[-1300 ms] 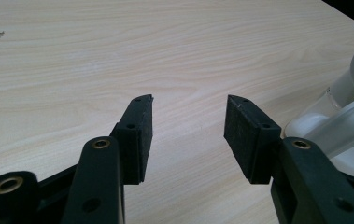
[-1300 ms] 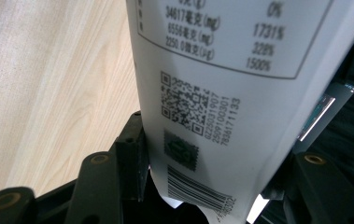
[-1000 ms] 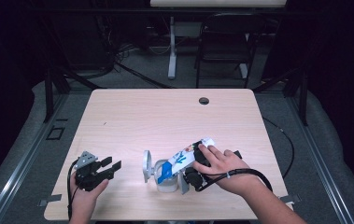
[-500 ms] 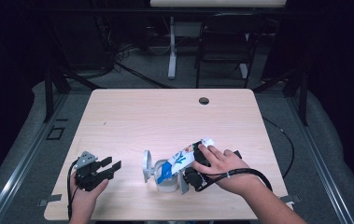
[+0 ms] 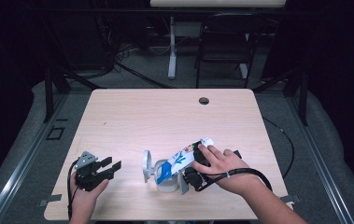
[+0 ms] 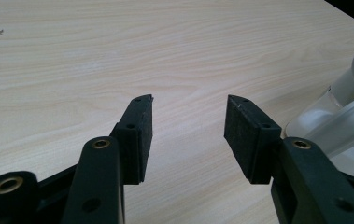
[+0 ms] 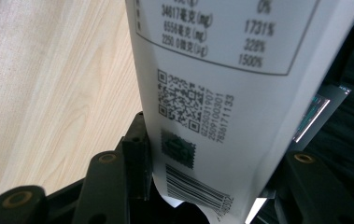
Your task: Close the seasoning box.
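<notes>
So here's where I'm at: my right hand-held gripper (image 5: 184, 175) has a white and blue pouch (image 5: 184, 156) sitting between its jaws. In the right gripper view the pouch (image 7: 221, 93) runs straight up from between the two black jaws, printed side facing the camera, with a QR code, a barcode and a nutrition table on it. The left pad is right against the pouch's edge, and the jaws have just been closing in on it, so I'd call that a grip on the pouch.

From the high view, the pouch lies tilted, its blue end pointing down toward a clear cup (image 5: 165, 179) near the front edge of the surface (image 5: 165, 116), the white end sticking out past my right hand (image 5: 221, 165). A round lid-like disc (image 5: 146, 165) stands on edge just beside the cup's left.

My left hand-held gripper (image 5: 111, 169) is parked well off to the left, jaws spread with nothing in them, just bare wood under them. In the left gripper view its jaws stand apart and the clear cup (image 6: 343, 116) peeks in at the right edge.
</notes>
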`<move>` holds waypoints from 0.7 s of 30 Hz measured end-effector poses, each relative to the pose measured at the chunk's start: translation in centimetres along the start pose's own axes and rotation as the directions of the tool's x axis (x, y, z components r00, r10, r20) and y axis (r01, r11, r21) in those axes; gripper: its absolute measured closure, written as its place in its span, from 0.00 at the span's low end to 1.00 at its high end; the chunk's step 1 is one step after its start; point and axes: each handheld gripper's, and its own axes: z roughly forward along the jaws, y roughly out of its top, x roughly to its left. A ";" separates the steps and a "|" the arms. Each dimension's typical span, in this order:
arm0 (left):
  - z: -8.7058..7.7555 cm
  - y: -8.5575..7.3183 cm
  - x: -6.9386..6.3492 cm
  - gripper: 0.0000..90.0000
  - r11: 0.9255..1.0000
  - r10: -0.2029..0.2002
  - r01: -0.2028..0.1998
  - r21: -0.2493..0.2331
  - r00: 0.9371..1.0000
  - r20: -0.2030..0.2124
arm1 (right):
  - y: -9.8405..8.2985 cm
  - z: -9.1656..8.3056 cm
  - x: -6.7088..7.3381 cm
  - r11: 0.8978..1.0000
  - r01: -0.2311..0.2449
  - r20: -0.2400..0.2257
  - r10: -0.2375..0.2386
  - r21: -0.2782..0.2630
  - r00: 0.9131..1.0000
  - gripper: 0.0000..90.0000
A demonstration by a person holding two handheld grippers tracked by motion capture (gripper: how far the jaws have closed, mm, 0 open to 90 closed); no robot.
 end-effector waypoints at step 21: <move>0.0 0.0 0.1 0.58 1.000 0.002 -0.002 0.010 1.000 0.001 | 0.0 -0.3 -0.2 1.000 0.021 0.016 -0.021 0.018 1.000 0.60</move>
